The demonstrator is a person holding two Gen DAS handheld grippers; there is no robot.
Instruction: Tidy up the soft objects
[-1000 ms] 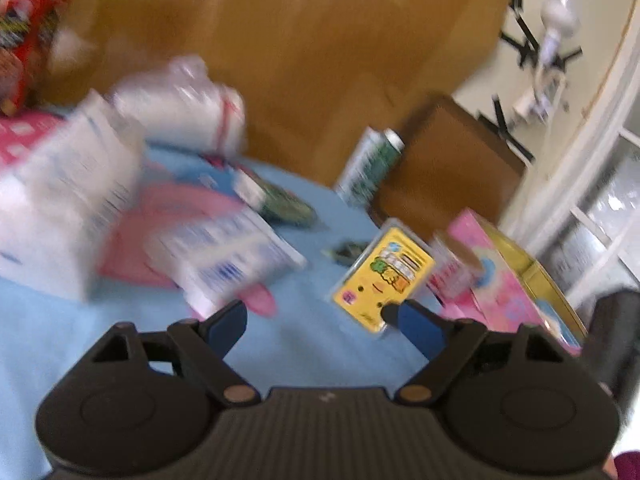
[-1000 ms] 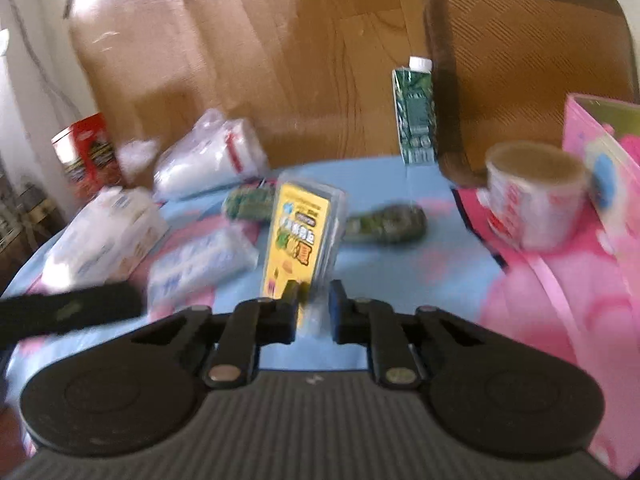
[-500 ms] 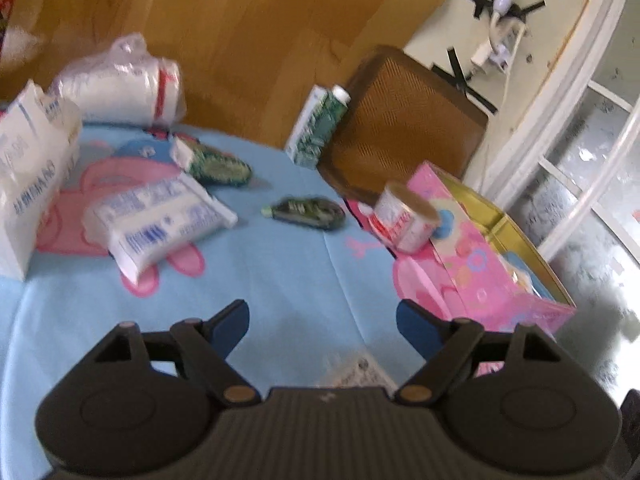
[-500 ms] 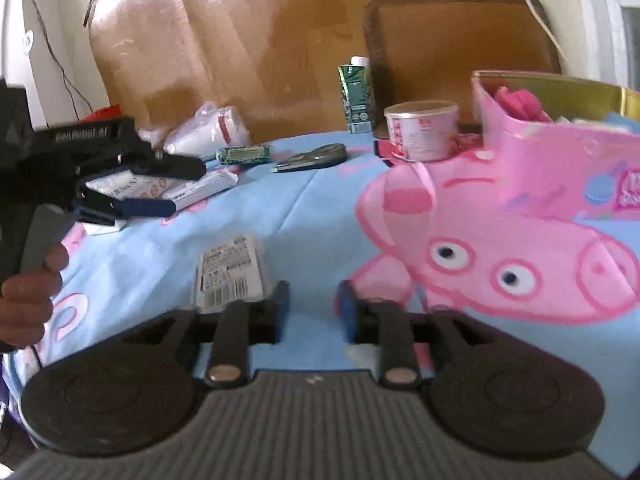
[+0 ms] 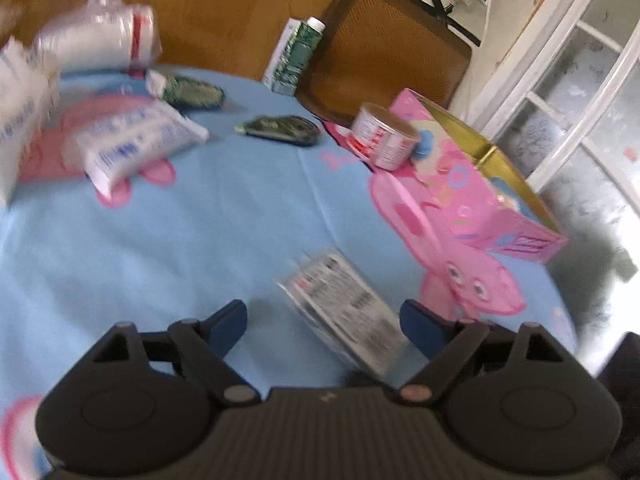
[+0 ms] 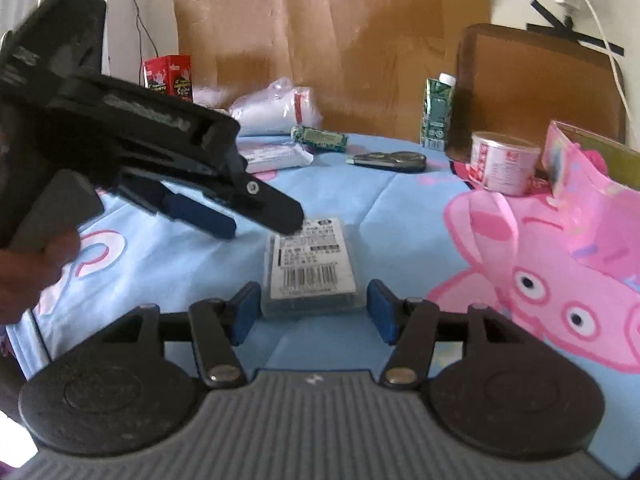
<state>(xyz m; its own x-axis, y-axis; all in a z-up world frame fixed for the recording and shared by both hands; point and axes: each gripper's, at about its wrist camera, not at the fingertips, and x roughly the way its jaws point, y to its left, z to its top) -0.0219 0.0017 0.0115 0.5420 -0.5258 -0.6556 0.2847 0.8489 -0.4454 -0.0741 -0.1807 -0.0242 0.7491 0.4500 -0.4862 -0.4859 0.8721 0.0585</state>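
A clear flat pack with a barcode label [image 6: 312, 270] lies label-up on the blue tablecloth [image 6: 180, 256], between the open fingers of my right gripper [image 6: 313, 312]. It also shows blurred in the left wrist view [image 5: 344, 312], between the open fingers of my left gripper [image 5: 324, 320]. The left gripper [image 6: 224, 216] hovers over the pack's far end in the right wrist view. A white tissue pack [image 5: 132, 144], a larger white pack [image 5: 20, 120] and a bagged white roll [image 5: 96, 40] lie far left.
A pink gift bag [image 5: 480, 184] stands at the right with a small tin [image 5: 384, 140] beside it. A green carton [image 5: 296, 56], a green packet [image 5: 192, 92] and a dark tape dispenser [image 5: 280, 130] lie at the back. A brown chair [image 5: 384, 52] stands behind the table.
My right gripper has opened and let go of the flat pack, which now lies label-up on the cloth. My left gripper has swung over to the pack.
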